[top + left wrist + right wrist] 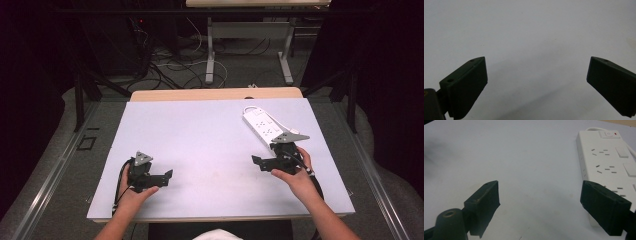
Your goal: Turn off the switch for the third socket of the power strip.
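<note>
Both grippers stand with their jaws apart and hold nothing. On the right side, the right gripper (260, 162) has its jaws spread wide, and the white power strip (263, 127) lies just beside it, touching no pad. In the right gripper view the strip (607, 162) is at the side of the right-hand jaw and reaches ahead of it, with its sockets, two flat switches and a small red mark at the far end; the space between the two jaws shows bare table. So the strip lies flat on the white table top (200, 135) by its own weight, and I judge that the wide opening is either for taking the strip by its narrow side or the result of letting it go; which one I cannot tell. A thin white cable curls at its far end. The left gripper (165, 177) is well apart from the strip, low over the table, and in the left gripper view only plain surface (534, 37) lies before its separated jaws. It seems to wait while the right hand works.
</note>
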`<state>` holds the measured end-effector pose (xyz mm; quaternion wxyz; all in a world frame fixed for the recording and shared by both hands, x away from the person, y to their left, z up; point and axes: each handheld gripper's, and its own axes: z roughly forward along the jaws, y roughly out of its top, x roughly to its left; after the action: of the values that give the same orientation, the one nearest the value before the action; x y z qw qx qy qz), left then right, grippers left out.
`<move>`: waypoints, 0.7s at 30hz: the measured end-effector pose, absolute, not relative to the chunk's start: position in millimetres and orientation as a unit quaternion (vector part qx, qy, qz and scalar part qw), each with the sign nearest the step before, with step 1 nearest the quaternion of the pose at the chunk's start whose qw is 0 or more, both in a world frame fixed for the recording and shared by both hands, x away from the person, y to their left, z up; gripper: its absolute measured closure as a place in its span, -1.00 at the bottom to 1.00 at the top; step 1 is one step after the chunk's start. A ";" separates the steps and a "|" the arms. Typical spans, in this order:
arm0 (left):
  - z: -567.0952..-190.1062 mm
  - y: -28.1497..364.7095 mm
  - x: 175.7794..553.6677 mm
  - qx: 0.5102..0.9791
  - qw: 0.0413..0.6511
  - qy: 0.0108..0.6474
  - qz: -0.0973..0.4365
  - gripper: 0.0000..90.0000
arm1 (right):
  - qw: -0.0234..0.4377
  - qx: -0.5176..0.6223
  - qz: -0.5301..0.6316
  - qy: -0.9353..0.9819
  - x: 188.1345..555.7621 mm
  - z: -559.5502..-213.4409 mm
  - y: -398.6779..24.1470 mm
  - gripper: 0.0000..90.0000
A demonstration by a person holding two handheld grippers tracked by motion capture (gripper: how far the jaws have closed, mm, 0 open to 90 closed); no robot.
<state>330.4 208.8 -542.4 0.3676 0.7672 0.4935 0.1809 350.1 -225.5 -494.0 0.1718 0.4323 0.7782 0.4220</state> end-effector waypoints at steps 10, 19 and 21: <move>-542.5 208.6 330.8 0.770 0.365 0.492 0.178 -0.93 | 0.181 0.417 0.424 0.784 342.0 -511.5 -223.1 -0.66; -541.7 209.5 330.7 0.772 0.363 0.491 0.177 -0.93 | 0.182 0.407 0.421 0.790 340.0 -525.5 -217.6 -0.66; -541.5 209.7 330.8 0.774 0.362 0.488 0.179 -0.93 | 0.185 0.408 0.417 0.791 339.9 -529.4 -217.0 -0.66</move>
<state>330.8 209.7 -541.5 0.3622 0.7736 0.4882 0.1791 339.9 -217.0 -529.4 0.1846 0.4075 0.7910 0.4173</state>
